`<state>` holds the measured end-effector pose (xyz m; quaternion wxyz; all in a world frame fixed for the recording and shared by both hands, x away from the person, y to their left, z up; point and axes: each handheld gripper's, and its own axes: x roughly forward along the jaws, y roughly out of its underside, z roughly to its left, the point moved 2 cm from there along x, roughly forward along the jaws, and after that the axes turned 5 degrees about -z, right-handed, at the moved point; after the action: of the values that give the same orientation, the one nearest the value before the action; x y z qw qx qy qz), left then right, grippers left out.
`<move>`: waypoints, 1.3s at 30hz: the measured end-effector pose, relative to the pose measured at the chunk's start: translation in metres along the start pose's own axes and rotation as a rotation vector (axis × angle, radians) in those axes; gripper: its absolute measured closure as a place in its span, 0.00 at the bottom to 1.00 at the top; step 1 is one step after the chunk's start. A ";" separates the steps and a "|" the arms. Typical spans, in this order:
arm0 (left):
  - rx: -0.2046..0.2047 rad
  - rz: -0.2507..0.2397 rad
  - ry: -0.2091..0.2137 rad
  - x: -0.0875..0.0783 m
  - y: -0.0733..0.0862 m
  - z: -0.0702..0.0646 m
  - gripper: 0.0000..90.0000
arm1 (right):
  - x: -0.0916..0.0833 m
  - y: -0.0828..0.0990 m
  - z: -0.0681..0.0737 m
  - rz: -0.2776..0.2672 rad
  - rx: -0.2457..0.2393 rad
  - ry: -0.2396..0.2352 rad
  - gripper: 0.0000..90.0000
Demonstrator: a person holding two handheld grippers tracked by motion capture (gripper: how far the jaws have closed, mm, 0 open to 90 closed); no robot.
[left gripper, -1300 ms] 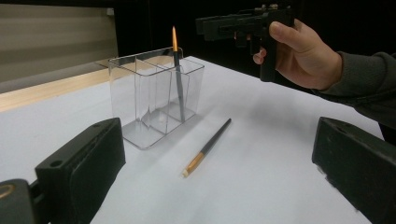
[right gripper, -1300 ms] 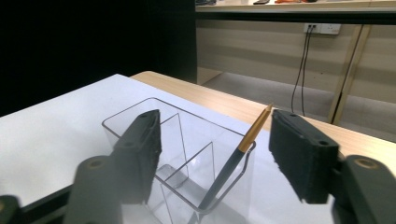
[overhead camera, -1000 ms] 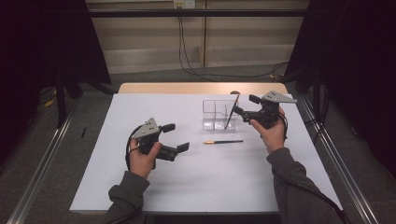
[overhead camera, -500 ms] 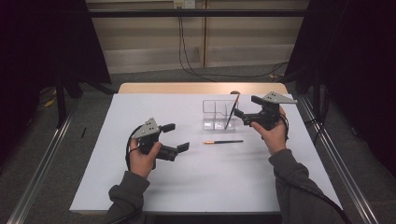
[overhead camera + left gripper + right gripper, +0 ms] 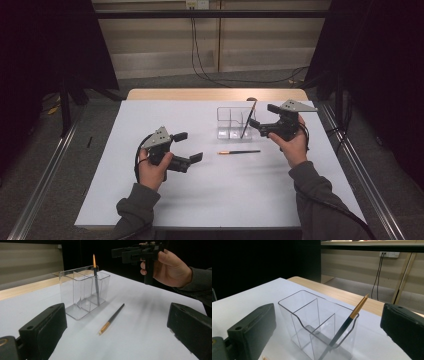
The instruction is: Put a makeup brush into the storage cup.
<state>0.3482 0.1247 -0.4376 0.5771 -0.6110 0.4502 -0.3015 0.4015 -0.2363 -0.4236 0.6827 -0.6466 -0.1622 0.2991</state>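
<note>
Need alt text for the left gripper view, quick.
A clear compartment holder stands on the white table with one dark, orange-tipped pencil leaning inside; a second pencil lies flat in front. The right hand-held gripper hovers open beyond.

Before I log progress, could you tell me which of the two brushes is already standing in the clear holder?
The brush leaning in the clear holder, gold end up; the other brush lies flat on the table before it.
</note>
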 end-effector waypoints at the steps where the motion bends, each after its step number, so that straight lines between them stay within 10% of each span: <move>1: -0.001 0.000 0.002 0.000 0.000 0.000 0.03 | -0.001 0.000 0.000 0.004 -0.002 0.000 0.00; 39: -0.009 0.016 0.014 0.005 0.006 0.005 0.03 | 0.000 0.002 0.019 0.016 -0.010 -0.079 0.00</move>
<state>0.3538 0.1231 -0.4446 0.5738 -0.6079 0.4602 -0.2992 0.3899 -0.2212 -0.4238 0.6703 -0.6390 -0.1853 0.3288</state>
